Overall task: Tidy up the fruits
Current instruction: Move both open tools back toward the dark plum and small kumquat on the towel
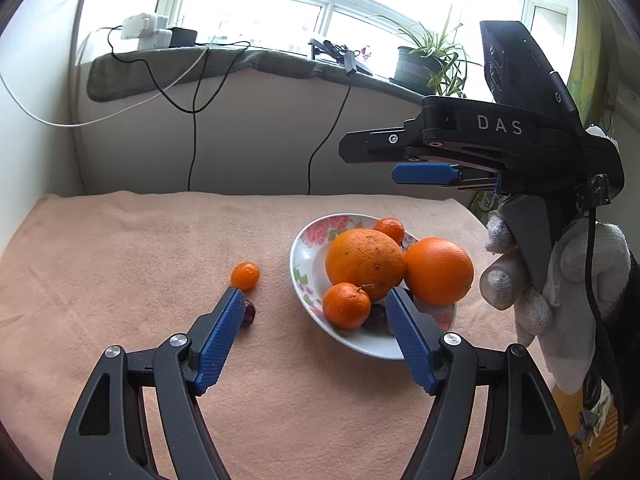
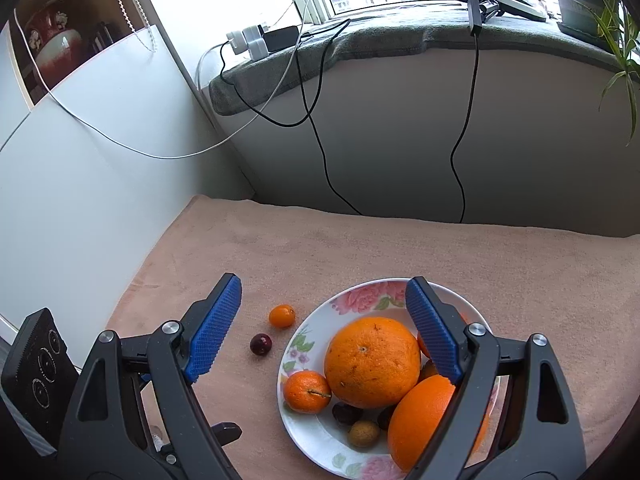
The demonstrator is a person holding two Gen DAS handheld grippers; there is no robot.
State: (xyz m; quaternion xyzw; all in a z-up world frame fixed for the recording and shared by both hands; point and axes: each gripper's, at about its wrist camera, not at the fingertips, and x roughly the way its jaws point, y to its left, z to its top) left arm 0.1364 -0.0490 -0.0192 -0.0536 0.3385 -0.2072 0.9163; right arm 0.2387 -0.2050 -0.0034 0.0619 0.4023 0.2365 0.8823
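A floral plate (image 1: 306, 258) (image 2: 316, 424) holds two large oranges (image 1: 365, 263) (image 2: 372, 362), mandarins (image 1: 346, 305) (image 2: 307, 391), dark cherries and a small brown fruit (image 2: 363, 433). A small kumquat (image 1: 245, 275) (image 2: 282, 315) and a dark cherry (image 1: 249, 312) (image 2: 261, 344) lie on the towel left of the plate. My left gripper (image 1: 316, 300) is open and empty, low over the plate's near-left rim. My right gripper (image 2: 322, 294) is open and empty above the plate; it also shows in the left wrist view (image 1: 400, 174), high on the right.
A peach towel (image 1: 140, 260) (image 2: 400, 252) covers the table. Behind it a low wall carries a grey-covered sill (image 1: 200, 64) with chargers, hanging cables (image 2: 320, 140) and a potted plant (image 1: 424, 60). A white panel (image 2: 80, 180) stands at the left.
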